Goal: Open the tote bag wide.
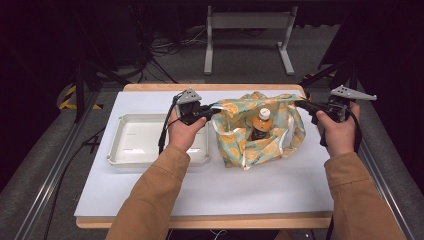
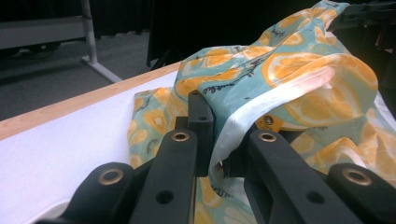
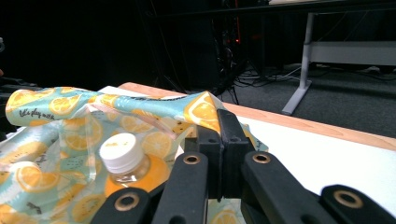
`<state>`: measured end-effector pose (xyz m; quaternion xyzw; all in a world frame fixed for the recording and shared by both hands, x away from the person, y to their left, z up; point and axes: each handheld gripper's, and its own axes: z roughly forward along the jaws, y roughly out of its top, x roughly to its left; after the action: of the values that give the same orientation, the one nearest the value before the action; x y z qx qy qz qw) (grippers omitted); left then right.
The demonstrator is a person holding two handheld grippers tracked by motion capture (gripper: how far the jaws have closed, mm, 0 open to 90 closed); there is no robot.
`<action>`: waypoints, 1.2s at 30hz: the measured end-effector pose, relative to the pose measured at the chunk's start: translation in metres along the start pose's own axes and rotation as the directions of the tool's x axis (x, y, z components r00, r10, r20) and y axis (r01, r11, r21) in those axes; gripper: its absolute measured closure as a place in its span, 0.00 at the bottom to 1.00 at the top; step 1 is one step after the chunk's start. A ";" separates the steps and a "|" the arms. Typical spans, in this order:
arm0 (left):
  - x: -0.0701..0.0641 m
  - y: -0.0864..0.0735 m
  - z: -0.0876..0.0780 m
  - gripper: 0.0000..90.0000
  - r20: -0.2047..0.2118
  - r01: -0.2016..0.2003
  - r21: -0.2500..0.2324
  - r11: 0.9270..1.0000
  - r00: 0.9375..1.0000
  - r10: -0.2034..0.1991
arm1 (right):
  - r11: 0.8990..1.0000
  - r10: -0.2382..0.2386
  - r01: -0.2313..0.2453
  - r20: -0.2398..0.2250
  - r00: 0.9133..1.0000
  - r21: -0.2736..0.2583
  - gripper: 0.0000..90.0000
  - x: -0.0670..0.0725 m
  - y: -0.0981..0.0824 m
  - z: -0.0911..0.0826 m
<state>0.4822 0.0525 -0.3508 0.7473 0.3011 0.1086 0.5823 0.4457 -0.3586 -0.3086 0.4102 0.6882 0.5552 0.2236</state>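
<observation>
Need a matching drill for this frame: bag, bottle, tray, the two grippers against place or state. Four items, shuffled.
Things:
1. fabric bag
2. bottle
3. tray
4. left gripper and right gripper

Places or states:
A. white, on the table left of the bag
B. orange-slice print, mouth held open
C. shut on the bag's rim, one at each side
D. white cap, standing inside the bag

Pairs: 1-B, 2-D, 3-A, 4-C

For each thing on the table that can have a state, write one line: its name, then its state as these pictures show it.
Bag: mouth held open, rim pulled to both sides.
Bottle: upright inside the bag, white cap on.
Tray: empty, flat on the table beside the bag.
Left tongs: shut on the bag's rim.
Right tongs: shut on the bag's opposite edge.
</observation>
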 end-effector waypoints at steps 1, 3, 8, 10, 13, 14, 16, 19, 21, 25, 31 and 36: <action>0.001 -0.001 0.001 0.94 0.001 -0.003 0.001 1.000 1.000 0.003 | 1.000 0.001 -0.001 0.004 1.000 0.000 1.00 -0.001 -0.001 0.002; 0.001 -0.004 0.003 0.95 0.000 0.003 0.003 1.000 1.000 -0.003 | 1.000 0.002 -0.002 0.006 1.000 -0.002 1.00 -0.004 -0.002 0.004; 0.002 -0.007 0.006 0.95 -0.010 -0.009 0.016 1.000 1.000 0.009 | 1.000 -0.001 0.001 0.008 1.000 0.002 1.00 -0.009 -0.007 0.009; 0.004 -0.008 0.009 0.95 -0.026 -0.028 0.034 0.999 0.999 0.029 | 1.000 0.002 -0.002 0.013 1.000 0.009 1.00 -0.011 -0.009 0.012; 0.007 -0.012 0.016 0.96 -0.039 -0.010 0.051 0.999 0.999 0.012 | 1.000 -0.003 0.003 0.026 1.000 0.023 1.00 -0.013 -0.012 0.017; 0.007 -0.012 0.016 0.96 -0.039 -0.010 0.051 0.999 0.999 0.012 | 1.000 -0.003 0.003 0.026 1.000 0.023 1.00 -0.013 -0.012 0.017; 0.009 -0.015 0.020 0.96 -0.042 -0.009 0.069 0.998 0.999 0.012 | 0.999 -0.013 0.012 0.039 0.999 0.036 1.00 -0.015 -0.015 0.020; 0.011 -0.019 0.025 0.96 -0.049 -0.002 0.089 0.996 0.999 0.006 | 0.998 -0.017 0.013 0.055 0.998 0.066 1.00 -0.019 -0.021 0.024; 0.011 -0.020 0.027 0.96 -0.052 -0.004 0.100 0.995 0.999 0.009 | 0.997 -0.018 0.013 0.060 0.998 0.080 1.00 -0.020 -0.024 0.025; 0.011 -0.022 0.031 0.96 -0.058 0.002 0.120 0.993 0.998 0.005 | 0.995 -0.016 0.008 0.076 0.997 0.104 1.00 -0.024 -0.032 0.030; 0.008 -0.026 0.037 0.96 -0.041 -0.017 0.148 0.989 0.999 0.024 | 0.992 -0.003 -0.010 0.096 0.995 0.130 1.00 -0.030 -0.043 0.031; 0.007 -0.030 0.041 0.96 -0.046 -0.041 0.184 0.982 0.998 0.050 | 0.987 0.003 -0.020 0.104 0.995 0.157 1.00 -0.033 -0.054 0.033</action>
<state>0.4990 0.0275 -0.3921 0.8013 0.3071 0.1125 0.5008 0.4725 -0.3691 -0.3736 0.4587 0.7149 0.4785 0.2226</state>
